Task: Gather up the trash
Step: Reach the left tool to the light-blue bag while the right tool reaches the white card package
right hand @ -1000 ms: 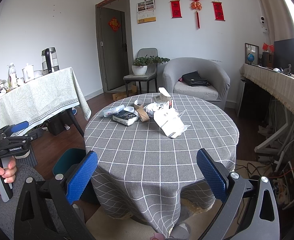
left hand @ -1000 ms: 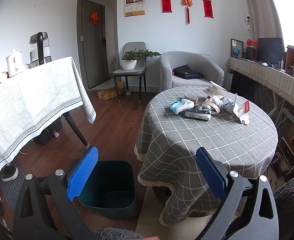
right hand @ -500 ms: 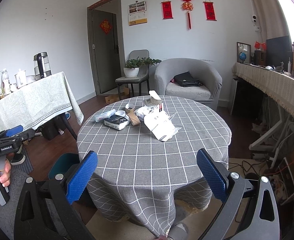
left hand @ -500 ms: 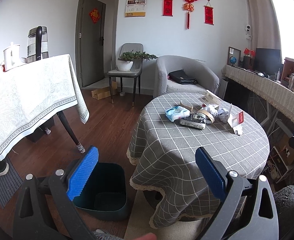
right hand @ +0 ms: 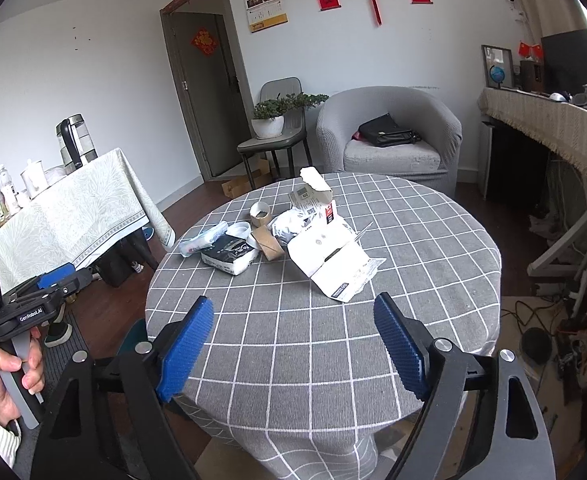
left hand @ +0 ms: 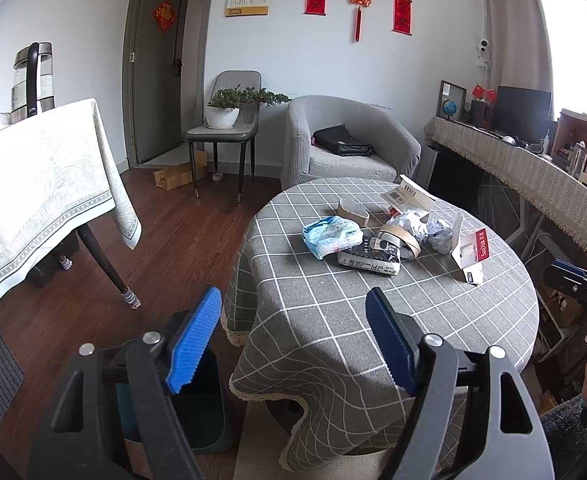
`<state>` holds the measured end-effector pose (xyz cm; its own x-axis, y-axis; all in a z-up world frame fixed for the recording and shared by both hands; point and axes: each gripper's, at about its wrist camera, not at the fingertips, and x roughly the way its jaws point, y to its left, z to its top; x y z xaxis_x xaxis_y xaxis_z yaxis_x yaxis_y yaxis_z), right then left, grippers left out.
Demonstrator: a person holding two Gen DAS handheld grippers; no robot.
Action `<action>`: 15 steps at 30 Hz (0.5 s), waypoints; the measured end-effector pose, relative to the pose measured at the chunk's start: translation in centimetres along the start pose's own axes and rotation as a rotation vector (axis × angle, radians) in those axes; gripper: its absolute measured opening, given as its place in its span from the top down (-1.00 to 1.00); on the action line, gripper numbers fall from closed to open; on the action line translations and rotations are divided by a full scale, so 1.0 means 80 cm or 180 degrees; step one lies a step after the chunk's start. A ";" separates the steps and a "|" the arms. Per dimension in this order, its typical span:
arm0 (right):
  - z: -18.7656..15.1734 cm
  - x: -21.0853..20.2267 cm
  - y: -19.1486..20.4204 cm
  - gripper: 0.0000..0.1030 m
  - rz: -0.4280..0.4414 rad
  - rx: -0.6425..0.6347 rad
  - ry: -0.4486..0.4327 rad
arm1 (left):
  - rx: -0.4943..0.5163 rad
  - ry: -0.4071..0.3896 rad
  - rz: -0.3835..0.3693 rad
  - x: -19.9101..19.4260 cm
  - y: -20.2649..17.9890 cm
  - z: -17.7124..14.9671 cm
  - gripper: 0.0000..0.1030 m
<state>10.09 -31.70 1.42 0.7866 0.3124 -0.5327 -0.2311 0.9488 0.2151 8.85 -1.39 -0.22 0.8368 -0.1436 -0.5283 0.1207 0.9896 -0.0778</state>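
left wrist view: taken from the round table's (left hand: pixel 373 320) near left edge, angled down across it toward the far wall | right wrist view: taken from the near right edge, same facing | shared: trash pile (left hand: pixel 389 236) (right hand: pixel 277 236), armchair (left hand: pixel 349 140), door.

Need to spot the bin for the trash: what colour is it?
Dark teal; the bin stands on the floor beside the round table, best seen in the left wrist view.

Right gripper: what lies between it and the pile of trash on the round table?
Only bare checked tablecloth. In the right wrist view nothing lies between the open right gripper and the trash pile; its jaws, just closing, hold nothing.
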 end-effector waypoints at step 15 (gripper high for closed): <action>0.036 0.095 -0.042 -0.45 0.0273 0.0433 0.0298 | -0.0317 0.0396 -0.0314 0.144 -0.028 0.047 -0.44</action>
<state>18.49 -32.66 -1.02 0.7092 0.4007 -0.5801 -0.2103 0.9056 0.3684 20.24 -5.23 -2.94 0.7503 -0.2453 -0.6139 0.1403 0.9666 -0.2147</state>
